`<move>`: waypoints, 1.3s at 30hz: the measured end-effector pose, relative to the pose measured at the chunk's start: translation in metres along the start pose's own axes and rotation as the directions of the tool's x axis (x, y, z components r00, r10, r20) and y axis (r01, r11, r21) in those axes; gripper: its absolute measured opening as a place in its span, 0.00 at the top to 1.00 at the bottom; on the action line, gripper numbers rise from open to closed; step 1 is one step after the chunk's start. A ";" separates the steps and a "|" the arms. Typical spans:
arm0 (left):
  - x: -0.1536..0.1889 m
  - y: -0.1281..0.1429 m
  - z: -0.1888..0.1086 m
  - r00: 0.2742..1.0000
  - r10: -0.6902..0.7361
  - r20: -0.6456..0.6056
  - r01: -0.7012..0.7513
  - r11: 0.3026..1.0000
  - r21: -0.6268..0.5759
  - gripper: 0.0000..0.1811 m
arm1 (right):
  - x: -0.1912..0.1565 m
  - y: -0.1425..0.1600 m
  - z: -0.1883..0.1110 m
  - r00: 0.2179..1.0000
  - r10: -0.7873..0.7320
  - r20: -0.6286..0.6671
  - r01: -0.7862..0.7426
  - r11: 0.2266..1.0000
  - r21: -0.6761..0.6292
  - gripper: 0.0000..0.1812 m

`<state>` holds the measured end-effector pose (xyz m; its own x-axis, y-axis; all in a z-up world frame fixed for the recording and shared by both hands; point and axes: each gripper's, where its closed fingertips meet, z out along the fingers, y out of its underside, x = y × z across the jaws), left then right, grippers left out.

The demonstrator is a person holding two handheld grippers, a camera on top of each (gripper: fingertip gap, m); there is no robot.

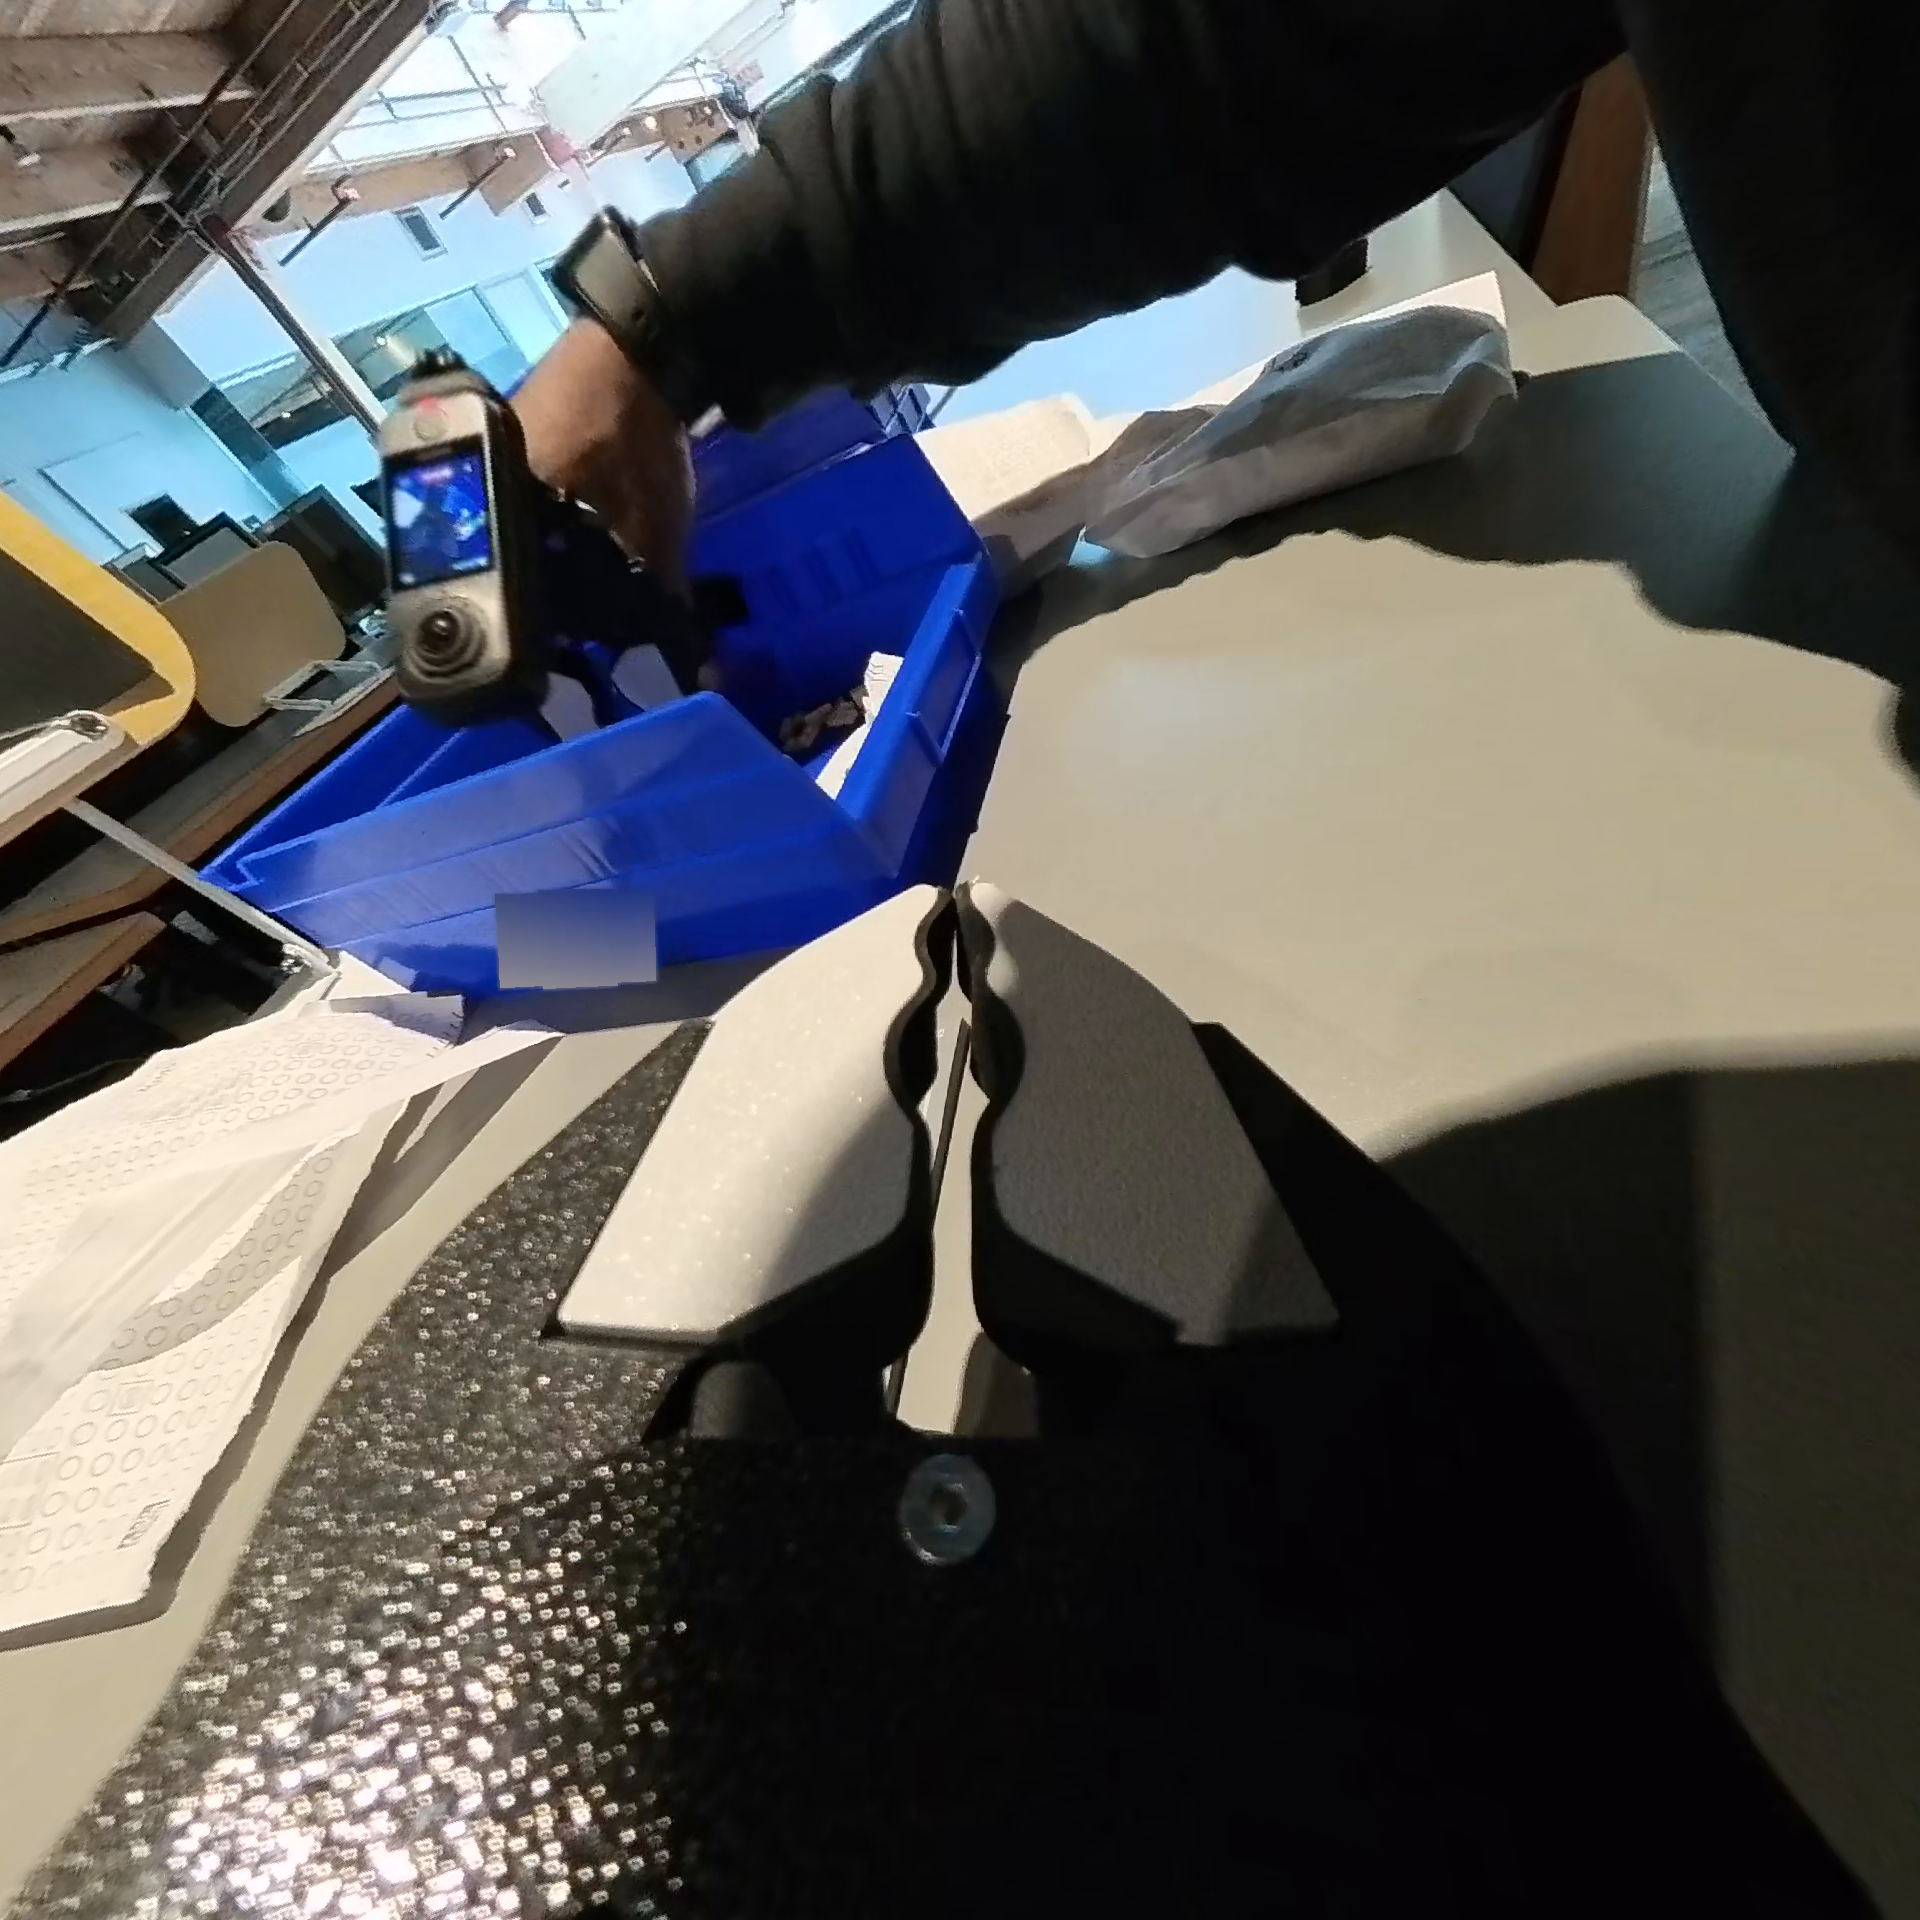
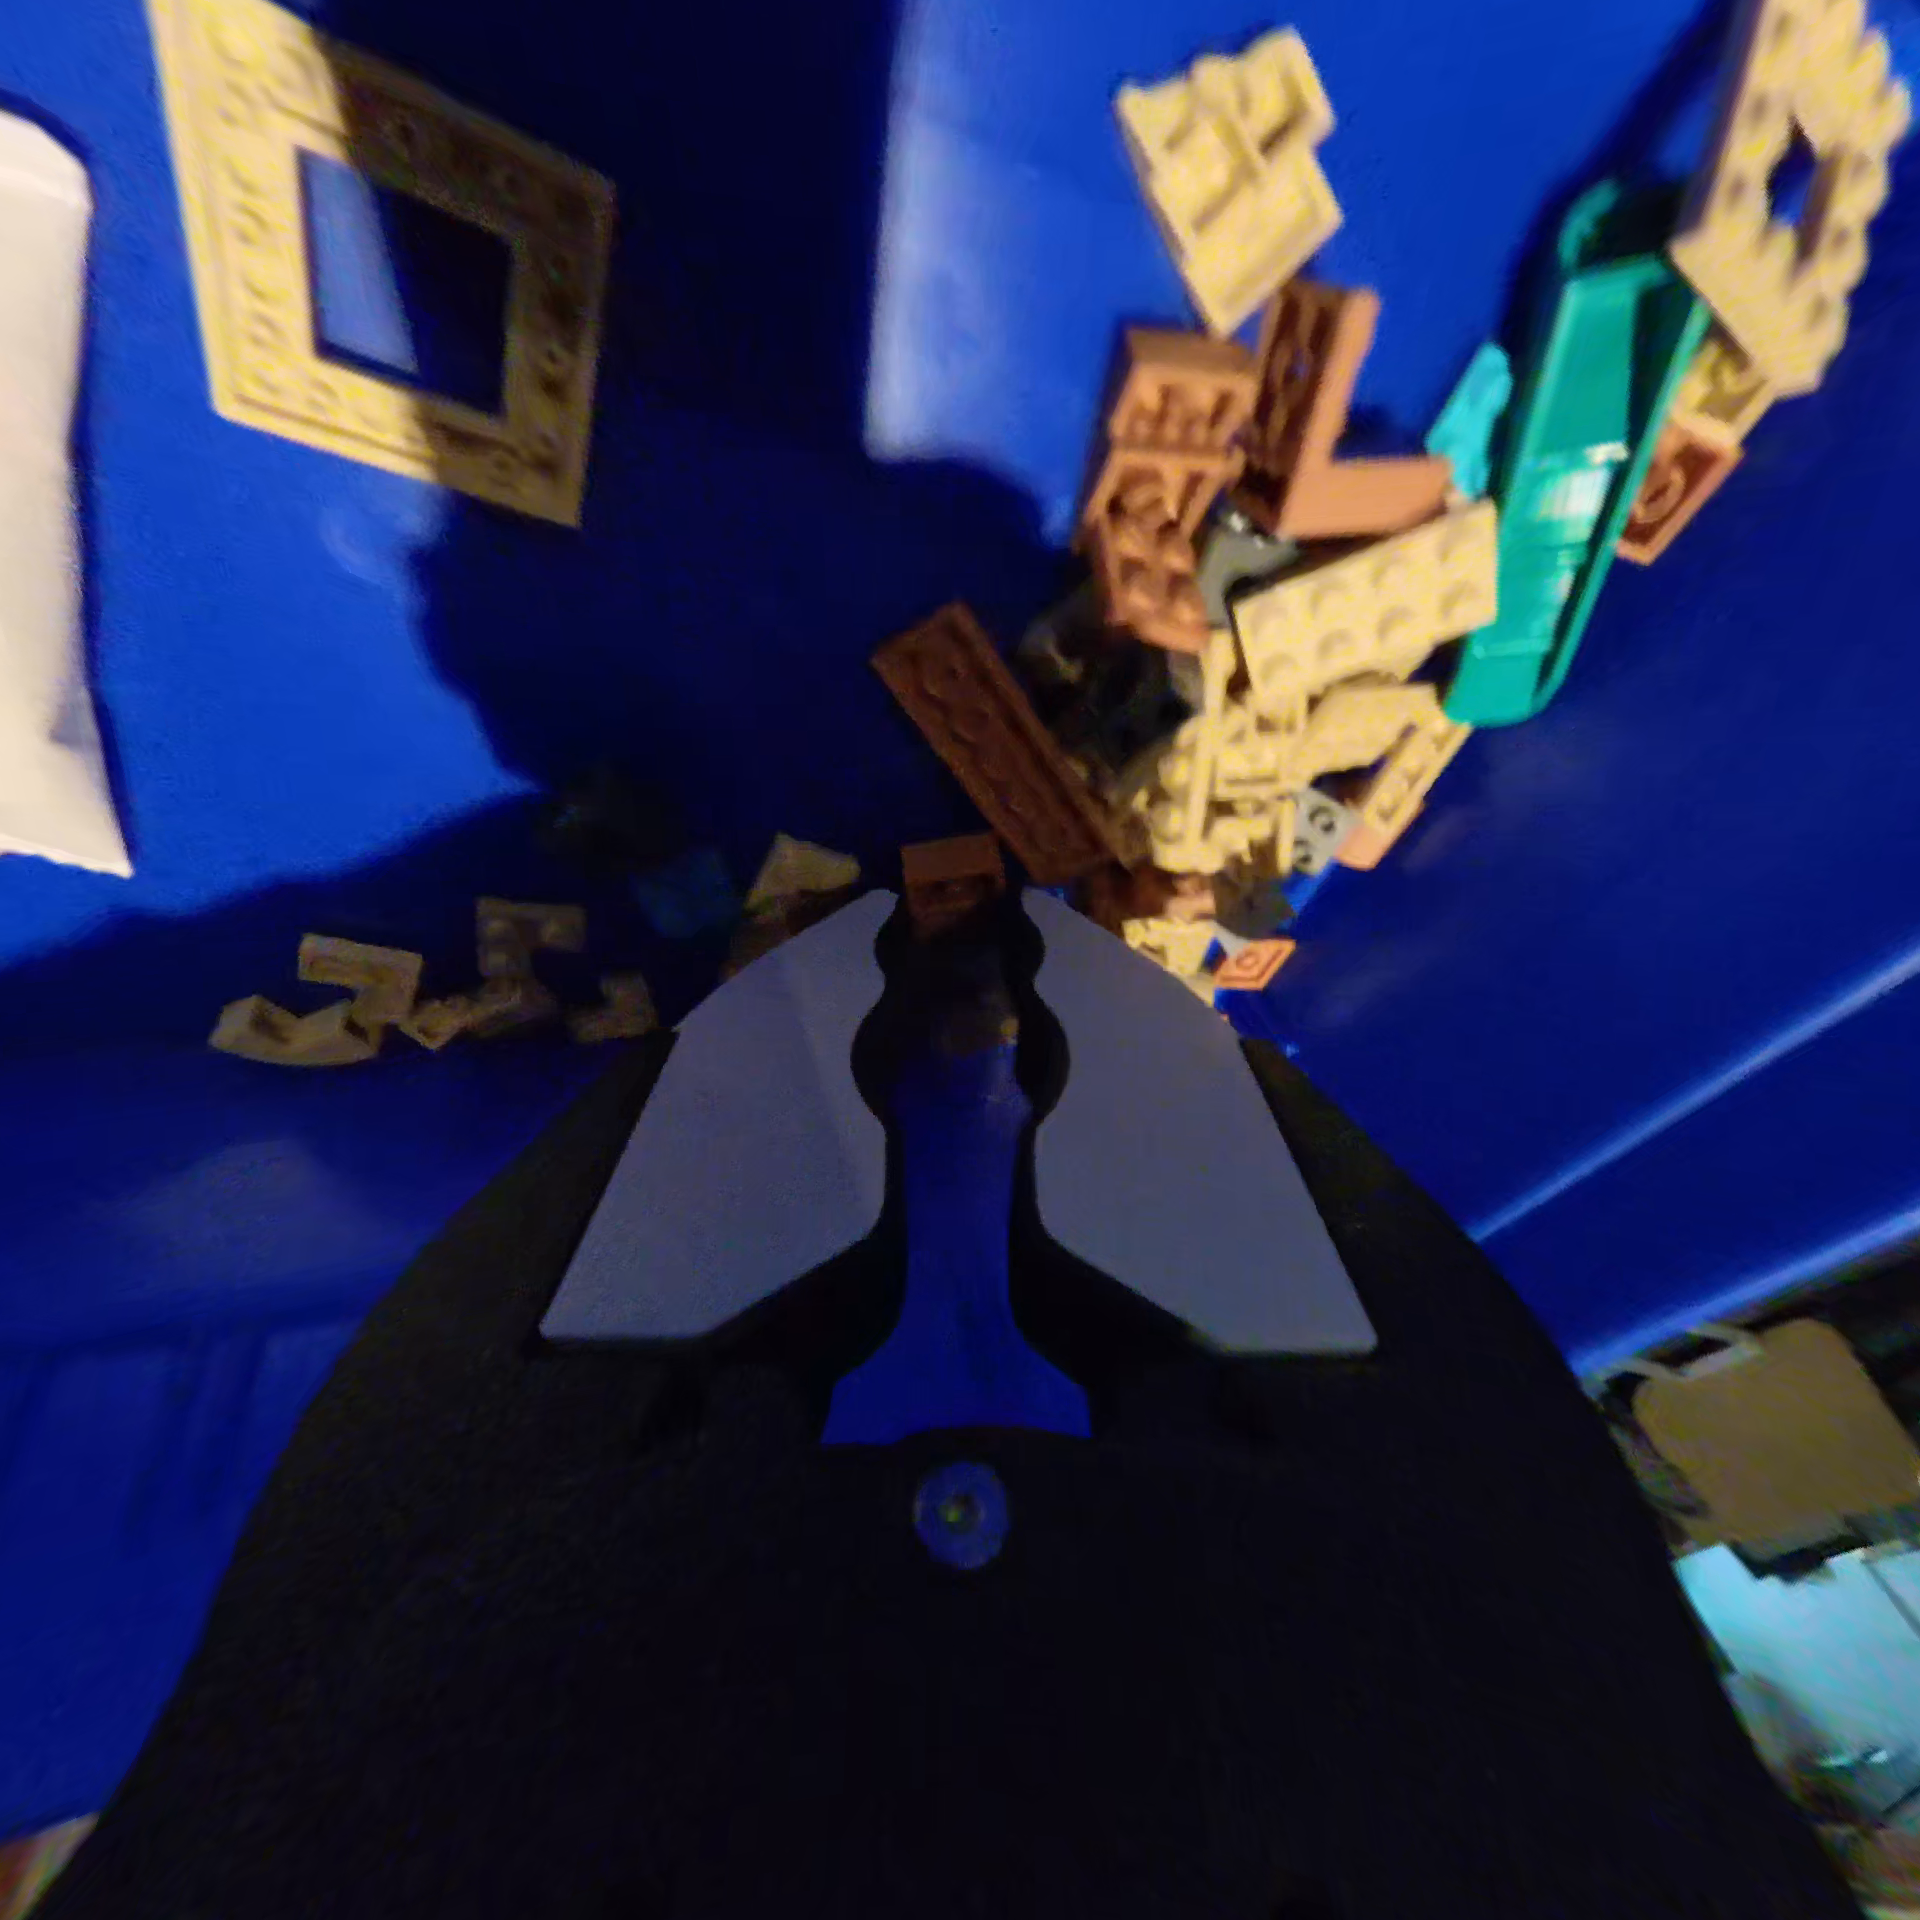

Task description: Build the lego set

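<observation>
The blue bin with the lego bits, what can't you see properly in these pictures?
- Left wrist view: the blue bin walls hide nearly all the pieces.
- Left wrist view: the right gripper tips are blurred.
- Right wrist view: the small brown brick is blurred; contact unclear.
- Right wrist view: the white bag is cut off.

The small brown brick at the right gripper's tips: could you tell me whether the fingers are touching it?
Touching. The right wrist view shows the small brown brick pinched between both fingertips of the right gripper, with no gap either side.

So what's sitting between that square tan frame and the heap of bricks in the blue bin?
Nothing: in the right wrist view, bare blue bin floor separates the tan frame from the brick heap.
</observation>
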<state>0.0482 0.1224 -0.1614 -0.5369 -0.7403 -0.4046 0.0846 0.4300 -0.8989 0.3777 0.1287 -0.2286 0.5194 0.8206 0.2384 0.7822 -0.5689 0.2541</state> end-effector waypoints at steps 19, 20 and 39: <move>0.000 0.001 0.000 1.000 0.001 0.000 -0.001 1.000 -0.005 1.00 | -0.071 0.013 -0.064 0.972 0.106 0.211 -0.135 0.983 0.127 0.89; 0.000 0.001 0.000 1.000 0.002 0.000 -0.002 1.000 -0.006 1.00 | -0.079 0.009 -0.063 0.962 0.102 0.253 -0.134 0.985 0.110 0.90; -0.001 0.002 0.000 1.000 0.004 0.005 -0.004 1.000 -0.011 1.00 | -0.112 0.006 -0.015 0.919 0.130 0.373 -0.047 0.973 -0.224 1.00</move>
<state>0.0491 0.1238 -0.1628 -0.5323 -0.7410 -0.4094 0.0777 0.4388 -0.8952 0.3189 0.0332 -0.2395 0.7071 0.7003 -0.0980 0.6602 -0.6042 0.4462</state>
